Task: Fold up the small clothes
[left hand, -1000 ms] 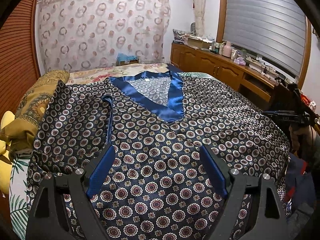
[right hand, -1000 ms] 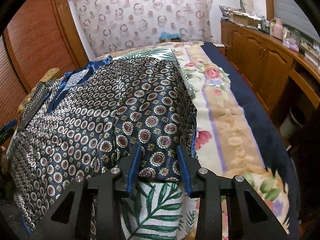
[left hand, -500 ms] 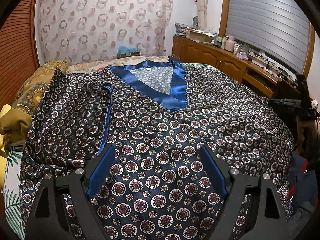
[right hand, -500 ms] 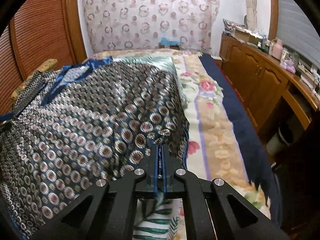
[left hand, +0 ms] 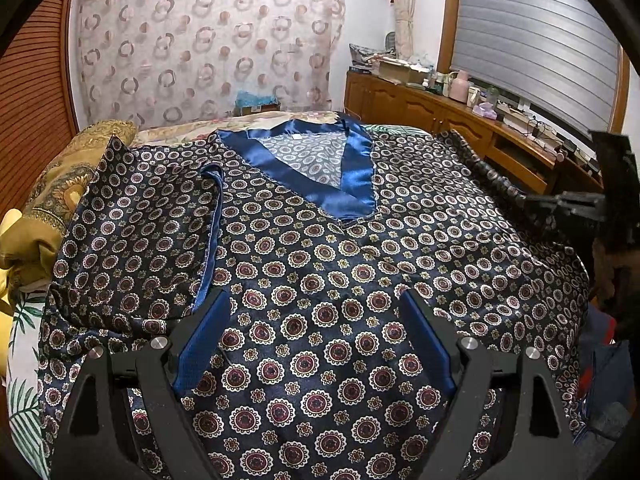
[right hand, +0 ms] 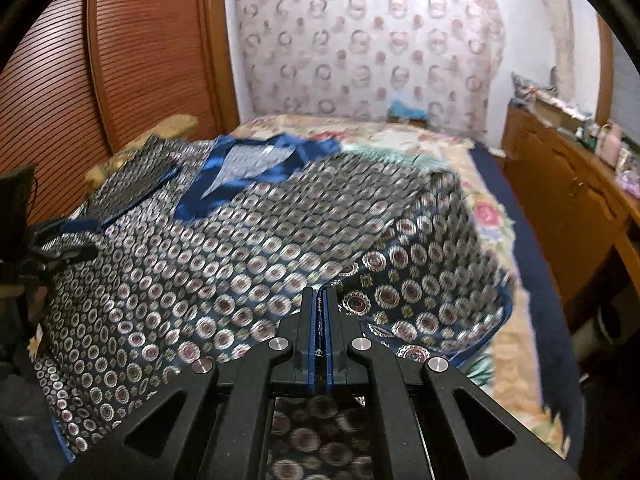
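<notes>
A dark navy satin top (left hand: 320,264) with round medallion print and a bright blue V-neck band (left hand: 352,184) lies spread face up on the bed. My left gripper (left hand: 316,320) hovers open over its lower middle, blue pads wide apart, nothing between them. In the right wrist view the same top (right hand: 224,248) shows, and my right gripper (right hand: 319,300) is shut on its right side edge, lifting that edge so the cloth folds over toward the left. The right gripper (left hand: 576,204) also appears as a dark shape at the right edge of the left wrist view.
The bed has a floral cover (right hand: 492,216) with a dark blue border. A yellow-gold pillow (left hand: 60,184) lies at the left. A wooden sideboard (left hand: 460,124) with bottles and boxes runs along the right wall. Slatted wooden doors (right hand: 100,80) stand at the left.
My right gripper closed on the top's right edge, then carried it up and leftward, so the cloth's side now drapes folded. The left gripper stayed open and nearly still.
</notes>
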`<move>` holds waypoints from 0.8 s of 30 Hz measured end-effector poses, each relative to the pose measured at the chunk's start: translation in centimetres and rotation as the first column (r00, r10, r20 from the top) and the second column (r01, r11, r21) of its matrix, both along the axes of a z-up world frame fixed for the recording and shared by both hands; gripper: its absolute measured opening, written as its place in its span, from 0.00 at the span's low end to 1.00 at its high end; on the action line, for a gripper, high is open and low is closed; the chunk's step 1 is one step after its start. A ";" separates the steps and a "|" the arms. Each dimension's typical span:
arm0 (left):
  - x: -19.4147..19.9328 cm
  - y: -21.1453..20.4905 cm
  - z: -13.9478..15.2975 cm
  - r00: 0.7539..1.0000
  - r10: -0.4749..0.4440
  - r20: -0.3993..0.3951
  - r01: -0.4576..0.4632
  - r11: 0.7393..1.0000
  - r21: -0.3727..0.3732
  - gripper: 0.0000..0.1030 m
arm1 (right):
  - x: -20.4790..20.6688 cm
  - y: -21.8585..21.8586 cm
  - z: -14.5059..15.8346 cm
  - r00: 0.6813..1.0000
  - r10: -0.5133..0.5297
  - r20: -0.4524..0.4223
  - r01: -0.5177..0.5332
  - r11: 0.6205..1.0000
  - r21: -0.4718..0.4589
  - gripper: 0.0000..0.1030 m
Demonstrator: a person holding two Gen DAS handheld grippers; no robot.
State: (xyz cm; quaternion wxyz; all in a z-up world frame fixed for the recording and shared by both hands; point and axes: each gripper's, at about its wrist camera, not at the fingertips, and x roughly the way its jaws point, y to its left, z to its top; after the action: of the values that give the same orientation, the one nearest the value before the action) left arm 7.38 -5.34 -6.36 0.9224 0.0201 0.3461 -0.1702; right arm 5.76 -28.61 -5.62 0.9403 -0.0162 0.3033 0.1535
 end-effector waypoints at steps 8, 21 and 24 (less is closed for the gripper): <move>0.0 0.0 -0.1 1.000 0.000 -0.002 0.000 1.000 -0.002 0.84 | 1.9 -1.3 -1.8 0.998 -0.022 -0.067 0.025 0.999 0.036 0.03; 0.1 0.1 -0.2 1.000 0.001 -0.003 -0.001 1.000 -0.005 0.84 | -0.5 -3.3 1.3 0.992 -0.119 0.040 0.117 0.991 0.064 0.59; 0.1 0.1 -0.2 1.000 0.001 -0.003 -0.001 1.000 -0.006 0.84 | -0.7 -5.0 2.0 0.984 -0.172 0.055 0.169 0.984 0.062 0.59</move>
State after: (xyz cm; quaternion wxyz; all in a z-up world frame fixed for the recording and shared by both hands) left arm 7.46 -5.23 -6.53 0.9221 0.0168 0.3468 -0.1707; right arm 5.04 -33.63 -3.66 0.9588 0.0322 0.2704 0.0806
